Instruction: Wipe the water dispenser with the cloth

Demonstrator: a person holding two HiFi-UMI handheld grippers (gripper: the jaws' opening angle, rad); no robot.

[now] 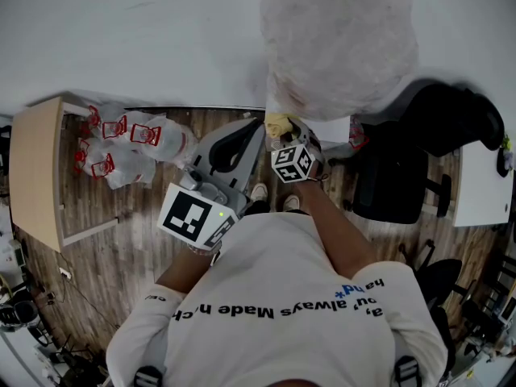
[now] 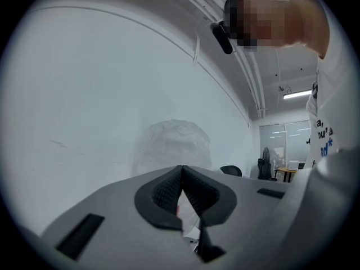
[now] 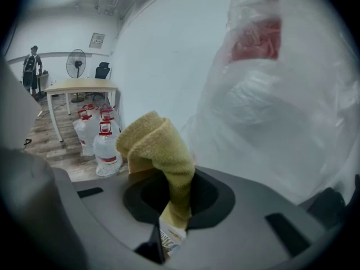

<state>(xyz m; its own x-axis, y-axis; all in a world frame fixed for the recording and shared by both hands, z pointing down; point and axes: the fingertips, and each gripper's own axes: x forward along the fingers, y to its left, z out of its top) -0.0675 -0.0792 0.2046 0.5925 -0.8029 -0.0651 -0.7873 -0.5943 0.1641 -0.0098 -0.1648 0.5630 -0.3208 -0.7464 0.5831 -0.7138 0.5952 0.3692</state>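
Observation:
The water dispenser's big bottle (image 1: 339, 43), wrapped in a clear plastic bag, stands against the white wall; a strip of the white dispenser body (image 1: 330, 129) shows under it. My right gripper (image 1: 284, 133) is shut on a folded yellow cloth (image 1: 280, 123), held close to the bagged bottle's lower left side. In the right gripper view the cloth (image 3: 159, 148) sticks up from between the jaws, with the bagged bottle (image 3: 275, 94) just to its right. My left gripper (image 1: 251, 129) is beside the right one, shut and holding nothing (image 2: 181, 170), pointing at the bottle (image 2: 174, 145).
Several small water jugs with red caps (image 1: 121, 139) lie on the wooden floor to the left, beside a light wooden table (image 1: 36, 168). A black office chair (image 1: 403, 176) stands right of the dispenser. A fan (image 3: 76, 63) and a person (image 3: 31, 66) are far off.

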